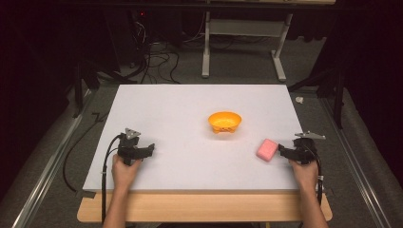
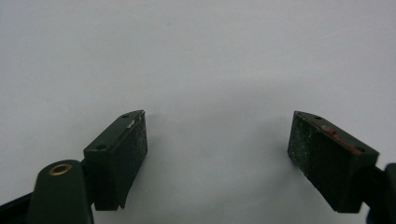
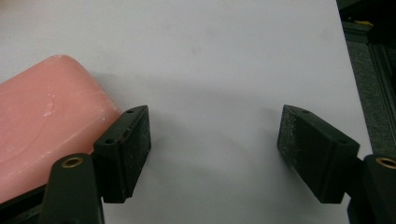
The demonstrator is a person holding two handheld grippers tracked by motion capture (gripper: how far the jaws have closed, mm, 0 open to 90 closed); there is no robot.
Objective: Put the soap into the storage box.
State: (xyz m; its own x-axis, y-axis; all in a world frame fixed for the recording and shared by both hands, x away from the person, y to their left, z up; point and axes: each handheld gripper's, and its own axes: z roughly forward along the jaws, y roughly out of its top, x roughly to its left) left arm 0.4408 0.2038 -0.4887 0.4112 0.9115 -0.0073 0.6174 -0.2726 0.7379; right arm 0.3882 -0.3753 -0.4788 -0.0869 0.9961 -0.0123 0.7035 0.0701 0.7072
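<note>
My right gripper (image 3: 215,154) gapes wide, empty; the pink soap (image 3: 46,126) lies outside its left finger (image 3: 133,149). Probably stiff and slippery, so I'd pinch its long sides.

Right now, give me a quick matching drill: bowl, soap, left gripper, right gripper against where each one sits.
1. bowl
2. soap
3. left gripper
4. right gripper

a. open, beside the soap
b. mid-table, apart from both grippers
c. open over bare table
d. just outside one jaw of the right gripper

Pairs: 1-b, 2-d, 3-c, 4-a
</note>
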